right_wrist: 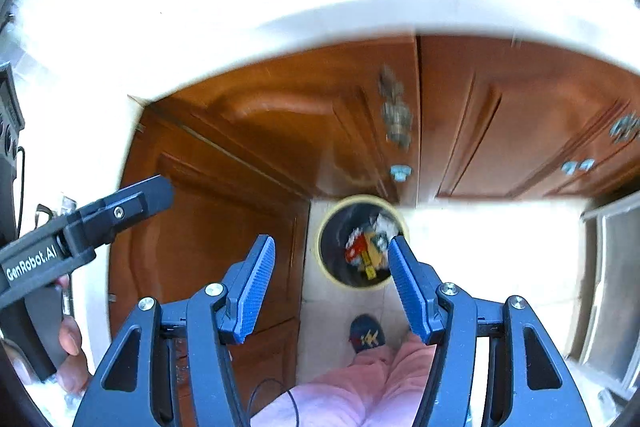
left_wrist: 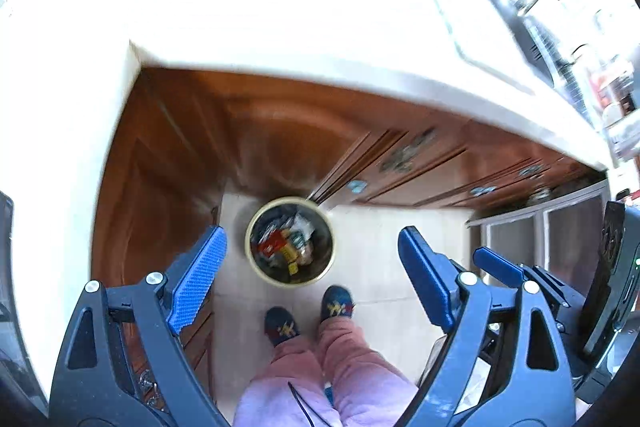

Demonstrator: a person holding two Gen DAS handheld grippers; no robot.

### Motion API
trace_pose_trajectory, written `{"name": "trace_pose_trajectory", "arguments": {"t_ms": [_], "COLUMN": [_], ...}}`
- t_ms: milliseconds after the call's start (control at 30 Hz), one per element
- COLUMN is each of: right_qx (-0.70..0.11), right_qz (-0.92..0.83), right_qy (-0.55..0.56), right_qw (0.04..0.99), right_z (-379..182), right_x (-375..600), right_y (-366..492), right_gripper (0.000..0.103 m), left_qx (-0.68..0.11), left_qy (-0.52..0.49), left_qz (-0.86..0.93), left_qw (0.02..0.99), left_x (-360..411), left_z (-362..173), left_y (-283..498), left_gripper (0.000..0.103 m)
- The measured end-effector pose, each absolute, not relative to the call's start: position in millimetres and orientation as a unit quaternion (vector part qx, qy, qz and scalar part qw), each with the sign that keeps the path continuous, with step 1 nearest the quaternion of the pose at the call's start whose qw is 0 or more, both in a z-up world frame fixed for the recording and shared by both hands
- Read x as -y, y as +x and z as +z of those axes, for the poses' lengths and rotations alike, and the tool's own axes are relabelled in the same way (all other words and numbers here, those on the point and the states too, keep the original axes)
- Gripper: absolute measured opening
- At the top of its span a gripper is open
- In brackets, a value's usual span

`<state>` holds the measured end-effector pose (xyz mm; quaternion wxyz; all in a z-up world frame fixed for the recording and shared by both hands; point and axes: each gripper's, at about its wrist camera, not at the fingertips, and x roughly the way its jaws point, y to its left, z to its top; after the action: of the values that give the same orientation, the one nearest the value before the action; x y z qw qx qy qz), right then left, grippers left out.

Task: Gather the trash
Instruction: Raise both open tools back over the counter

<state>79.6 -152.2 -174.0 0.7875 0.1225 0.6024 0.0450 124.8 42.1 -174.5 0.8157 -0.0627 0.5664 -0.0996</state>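
Both grippers, left and right, jaws apart, nothing between the pads. Bin of trash far below on the floor, well clear of both, near cabinets.

You can read just one marking — "GenRobot.AI" in white letters along the black body of the left gripper, seen at the left edge of your right wrist view. The coloured wrappers in the round cream-rimmed bin carry print — too blurred to read.
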Motion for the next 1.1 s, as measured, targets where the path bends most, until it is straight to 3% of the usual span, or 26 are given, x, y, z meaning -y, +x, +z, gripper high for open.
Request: {"name": "trace_pose_trajectory", "arguments": {"t_ms": [367,700,1100], "right_qx": [-0.490,-0.434,-0.422], "right_qz": [0.035,0.045,0.097], "right_qy": [0.090,0.085,0.057], "right_qw": [0.866,0.896,0.900], "right_z": [-26,55,113], "right_x": [154,171,211], "right_y": [82,120,326], "right_gripper": [0.065,0.066,0.066], "left_qx": [-0.471,-0.412,-0.404], "left_qy": [-0.058,-0.022,-0.018], "left_qz": [-0.140,-0.138,-0.060], "left_qw": [0.869,0.901,0.913], "left_x": [-28,-12,14], "left_z": [-38,46,78], "left_y": [128,168,333], "left_gripper": [0.086,0.086,0.086]}}
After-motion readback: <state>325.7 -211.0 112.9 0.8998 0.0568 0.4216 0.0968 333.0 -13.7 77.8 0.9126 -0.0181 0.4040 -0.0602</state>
